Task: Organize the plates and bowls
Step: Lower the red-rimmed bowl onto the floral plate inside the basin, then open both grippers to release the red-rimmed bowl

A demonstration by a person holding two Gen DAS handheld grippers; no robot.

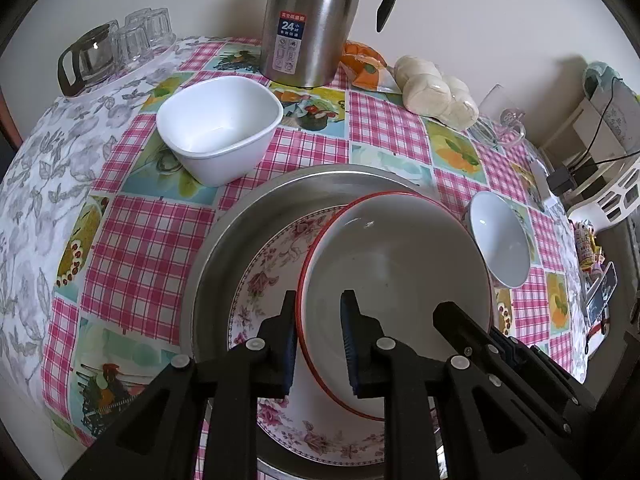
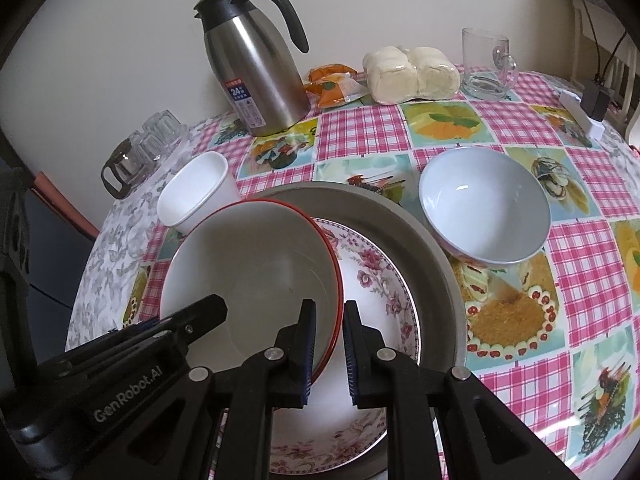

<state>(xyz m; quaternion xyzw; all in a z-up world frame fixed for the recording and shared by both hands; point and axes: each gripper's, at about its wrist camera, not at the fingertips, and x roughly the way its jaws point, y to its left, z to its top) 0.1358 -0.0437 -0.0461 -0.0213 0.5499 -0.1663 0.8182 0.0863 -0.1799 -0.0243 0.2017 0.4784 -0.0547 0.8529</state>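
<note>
Two black two-finger grippers straddle opposite sides of the same white bowl with a red rim. Our left gripper has its blue-padded fingers either side of the bowl's left wall, the outer pad against the rim and a gap showing at the inner pad, so we cannot tell whether it truly pinches. Our right gripper stands nearly closed over the bowl's right rim, which runs between its pads; whether they press on it we cannot tell either. We see the red-rimmed bowl sitting tilted on a pink floral plate, which lies inside a round grey metal tray. Around the tray, on the pink checked tablecloth, stand a squarish white bowl to the left and a round pale-blue bowl to the right. Farther back stands a stainless steel thermos jug.
</note>
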